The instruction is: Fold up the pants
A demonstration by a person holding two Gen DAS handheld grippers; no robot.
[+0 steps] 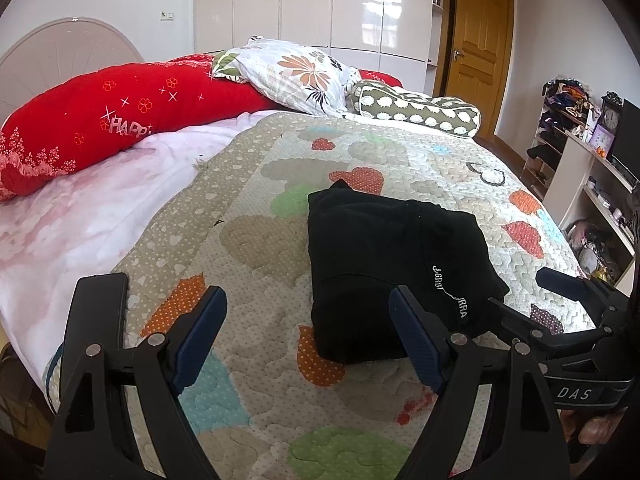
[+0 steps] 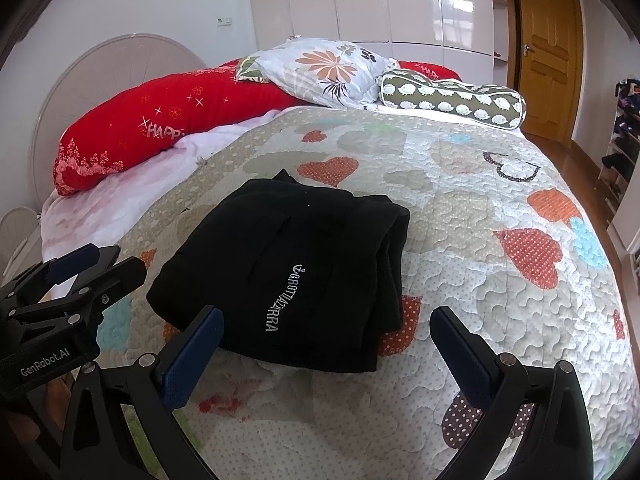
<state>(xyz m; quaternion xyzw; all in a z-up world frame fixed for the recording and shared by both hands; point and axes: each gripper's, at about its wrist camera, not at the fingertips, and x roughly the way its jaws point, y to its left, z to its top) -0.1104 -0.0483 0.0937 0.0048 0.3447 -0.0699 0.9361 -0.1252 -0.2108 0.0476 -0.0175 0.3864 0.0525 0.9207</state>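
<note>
One folded pants (image 2: 296, 276), three pillows (image 2: 332, 68), two grippers (image 2: 324, 344).

Bright, even daylight; window glare shines on the glossy wardrobe (image 1: 360, 4). Shadows are soft. Both views are sharp but bulge, with dark corners at the edges.

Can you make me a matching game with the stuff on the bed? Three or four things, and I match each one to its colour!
Things:
1. pants
2. long pillow
3. bolster
4. flowered pillow

Colours:
A. red
B. white with an orange flower
C. black
D. olive with white shapes

Pairs: 1-C, 2-A, 3-D, 4-B
</note>
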